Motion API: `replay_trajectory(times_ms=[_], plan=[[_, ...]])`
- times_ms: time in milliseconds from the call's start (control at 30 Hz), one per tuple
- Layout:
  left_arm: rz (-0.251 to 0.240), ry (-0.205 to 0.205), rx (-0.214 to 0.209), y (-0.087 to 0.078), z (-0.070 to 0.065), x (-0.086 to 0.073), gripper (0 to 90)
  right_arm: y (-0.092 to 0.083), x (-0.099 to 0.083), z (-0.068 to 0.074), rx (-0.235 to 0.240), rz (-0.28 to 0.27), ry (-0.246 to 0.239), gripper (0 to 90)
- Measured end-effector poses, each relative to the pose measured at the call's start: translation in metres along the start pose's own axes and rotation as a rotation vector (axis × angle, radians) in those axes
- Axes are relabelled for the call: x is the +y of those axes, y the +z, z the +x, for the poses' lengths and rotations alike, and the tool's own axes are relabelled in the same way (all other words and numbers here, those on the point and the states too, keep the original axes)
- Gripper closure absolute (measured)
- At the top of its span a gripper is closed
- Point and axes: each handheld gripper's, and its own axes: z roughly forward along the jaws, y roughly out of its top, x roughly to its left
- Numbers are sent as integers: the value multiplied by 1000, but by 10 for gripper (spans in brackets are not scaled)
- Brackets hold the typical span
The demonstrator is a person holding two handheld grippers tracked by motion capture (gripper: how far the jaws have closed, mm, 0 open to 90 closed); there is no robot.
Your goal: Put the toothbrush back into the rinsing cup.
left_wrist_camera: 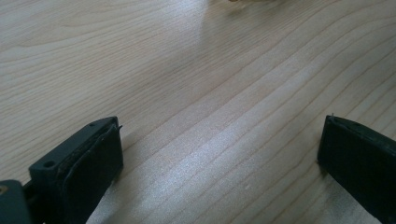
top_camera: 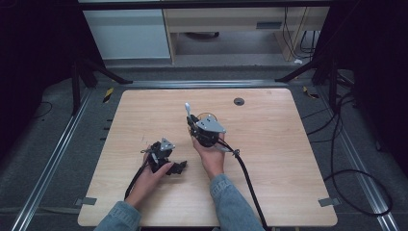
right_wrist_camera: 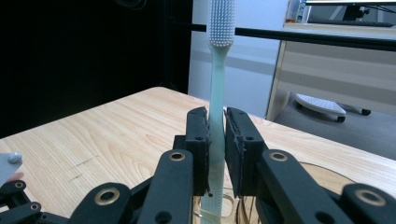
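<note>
— Toothbrush [right_wrist_camera: 217, 93] position? 
— It is held upright, clamped by the right gripper [right_wrist_camera: 216, 140], mid-table [top_camera: 269, 159]. 
— Left gripper [top_camera: 161, 156]? 
— It is rested near left, jaws spread wide.

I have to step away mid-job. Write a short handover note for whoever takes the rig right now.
Right gripper: shut on the toothbrush, clamped at mid-handle, upright, bristle head on top. In the high view it is held above the middle of the table.
Left gripper: open, holding nothing, low over bare wood at the person's left.
Cup: a clear, round one sits right under the right gripper; the brush's lower end is at its rim. I cannot tell whether it is going in or coming out.
Done: brush gripped firmly.
Left: finish the move at the cup and let go; the left gripper is free to steady the cup if needed.
</note>
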Motion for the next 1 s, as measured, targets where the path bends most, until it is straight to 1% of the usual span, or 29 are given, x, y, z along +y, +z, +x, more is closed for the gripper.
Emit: replay_trajectory(times_ms=[200,400,467,700,1000], plan=[[0,0,0,0,0,0,0,1,-2,0,0,-6,2,799],[0,1,0,0,0,0,0,1,0,-1,-4,-22,8,799],[0,1,0,0,0,0,0,1,-1,-1,-2,-24,0,799],[-1,1,0,0,0,0,0,1,-5,0,-4,-28,-1,799],[0,1,0,0,0,0,0,1,-7,0,0,-6,-8,799]])
